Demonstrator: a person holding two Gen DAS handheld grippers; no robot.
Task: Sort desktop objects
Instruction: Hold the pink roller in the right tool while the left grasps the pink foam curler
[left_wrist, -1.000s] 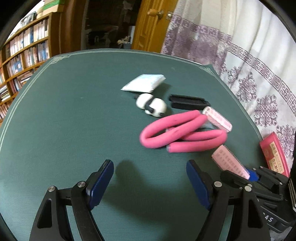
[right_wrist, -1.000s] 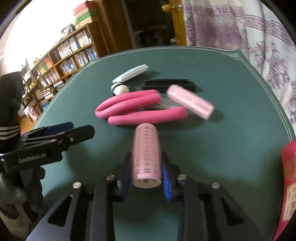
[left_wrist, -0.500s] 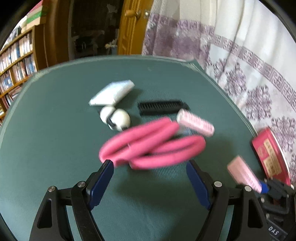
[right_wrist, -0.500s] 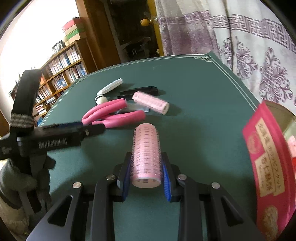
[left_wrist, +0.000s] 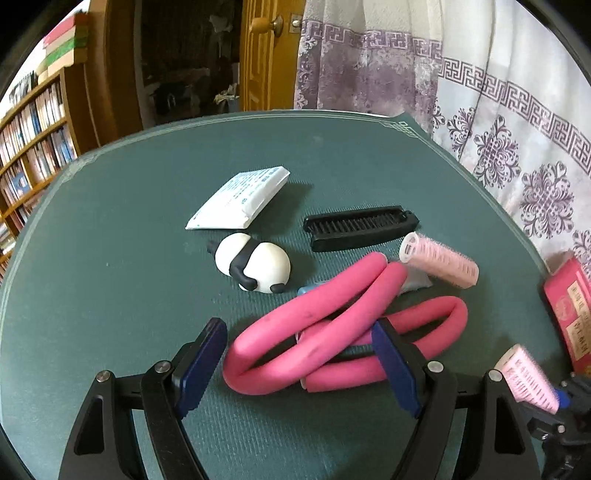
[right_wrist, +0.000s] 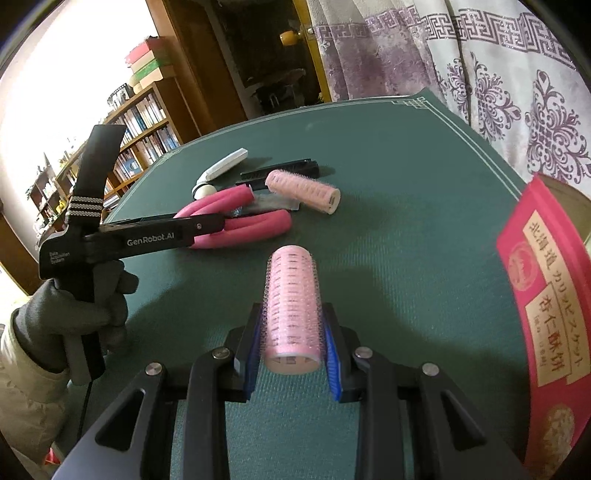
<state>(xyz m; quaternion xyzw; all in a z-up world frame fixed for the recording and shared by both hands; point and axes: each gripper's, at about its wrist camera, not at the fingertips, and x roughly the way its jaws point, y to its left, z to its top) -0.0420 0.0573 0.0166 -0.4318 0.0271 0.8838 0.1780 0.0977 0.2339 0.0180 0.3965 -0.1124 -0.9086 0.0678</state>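
Observation:
My right gripper (right_wrist: 291, 352) is shut on a pink hair roller (right_wrist: 291, 306), held above the green table mat; the same roller (left_wrist: 528, 378) shows at the lower right of the left wrist view. My left gripper (left_wrist: 301, 363) is open, its blue pads on either side of the near loop of the bent pink foam rods (left_wrist: 332, 332), not pressing them. Behind the rods lie a second pink roller (left_wrist: 439, 260), a black comb (left_wrist: 360, 227), a panda figure (left_wrist: 255, 264) and a white packet (left_wrist: 242, 197). A gloved hand (right_wrist: 88, 314) holds the left gripper.
A red box (right_wrist: 543, 295) with printed characters stands at the table's right edge, close to my right gripper. A patterned curtain (left_wrist: 498, 110) hangs behind the table. Bookshelves (right_wrist: 140, 122) and a wooden door are at the back left.
The left gripper moved right and forward until its open fingers straddle the pink rods. The right gripper swung right with the roller; the red box came into its view.

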